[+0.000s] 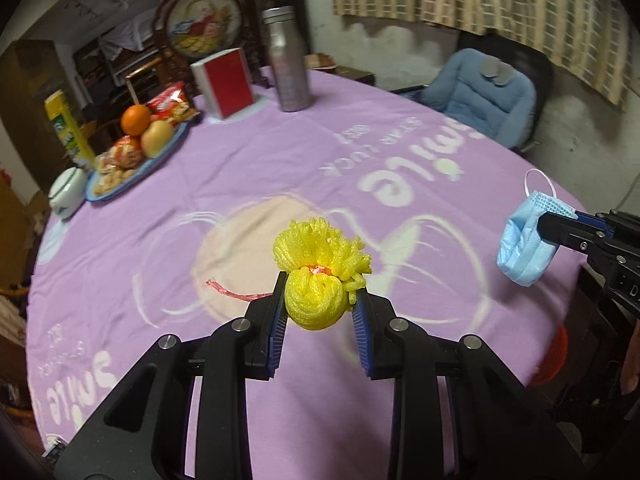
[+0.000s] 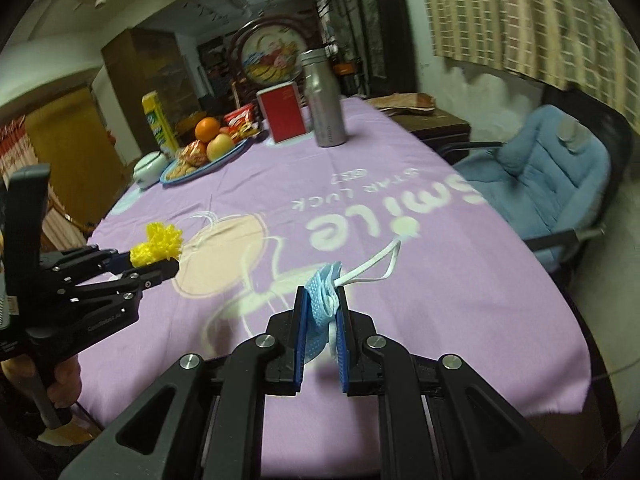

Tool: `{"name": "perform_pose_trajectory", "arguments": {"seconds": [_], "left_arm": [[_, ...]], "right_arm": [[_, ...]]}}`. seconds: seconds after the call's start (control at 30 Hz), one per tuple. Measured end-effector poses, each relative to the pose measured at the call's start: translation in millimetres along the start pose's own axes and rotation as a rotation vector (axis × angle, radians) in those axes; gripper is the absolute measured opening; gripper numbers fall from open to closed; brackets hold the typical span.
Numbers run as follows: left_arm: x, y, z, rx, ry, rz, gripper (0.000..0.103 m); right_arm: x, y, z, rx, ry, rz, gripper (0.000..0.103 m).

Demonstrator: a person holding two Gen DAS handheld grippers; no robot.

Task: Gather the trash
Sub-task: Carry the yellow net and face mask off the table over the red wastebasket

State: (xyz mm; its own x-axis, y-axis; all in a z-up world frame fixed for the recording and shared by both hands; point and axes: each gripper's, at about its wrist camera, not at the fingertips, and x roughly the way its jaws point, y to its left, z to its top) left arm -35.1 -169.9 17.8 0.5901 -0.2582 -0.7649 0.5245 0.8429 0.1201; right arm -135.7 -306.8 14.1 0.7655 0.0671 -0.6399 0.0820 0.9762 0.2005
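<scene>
The yellow foam net [image 1: 318, 270] is pinched tight in the left gripper [image 1: 320, 300], up off the purple table [image 1: 280, 168]. The blue face mask [image 2: 322, 292] is squeezed in the right gripper [image 2: 320, 312], w/ its straps hanging out. Both are trash, prob. held up to carry to a bin; no bin in view.

The left gripper [image 1: 320, 300] points down over the desk [image 1: 240, 184], its fingers [image 1: 276, 316] clamped on a yellow foam fruit net [image 1: 318, 276]. The right gripper [image 2: 322, 316], beside it over the same desk, pinches a crumpled blue face mask [image 2: 324, 300]. A hand [image 2: 64, 380], seemingly bare, grips the left handle.
</scene>
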Motion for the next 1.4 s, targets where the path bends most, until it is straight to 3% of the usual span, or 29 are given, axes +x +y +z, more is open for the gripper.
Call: {"name": "perform_pose_trajectory", "arguments": {"seconds": [0.37, 0.77, 1.13, 1.4], "left_arm": [[-8.4, -96.4, -16.2, 0.148, 0.009, -0.172, 0.031], [-18.6, -176.7, -22.8, 0.309, -0.007, -0.259, 0.031], [-11.5, -261.0, -38.1, 0.502, 0.043, -0.352, 0.031], [20.8, -335.6, -55.7, 0.61, 0.142, -0.44, 0.031]], "right_arm": [[-46.5, -64.0, -65.8, 0.149, -0.014, -0.061, 0.013], [-87.3, -128.7, -123.4, 0.294, -0.017, -0.177, 0.013], [-92.2, -184.9, -181.7, 0.436, 0.015, -0.236, 0.013], [-84.1, -234.1, -232.8, 0.558, 0.062, -0.279, 0.013]]}}
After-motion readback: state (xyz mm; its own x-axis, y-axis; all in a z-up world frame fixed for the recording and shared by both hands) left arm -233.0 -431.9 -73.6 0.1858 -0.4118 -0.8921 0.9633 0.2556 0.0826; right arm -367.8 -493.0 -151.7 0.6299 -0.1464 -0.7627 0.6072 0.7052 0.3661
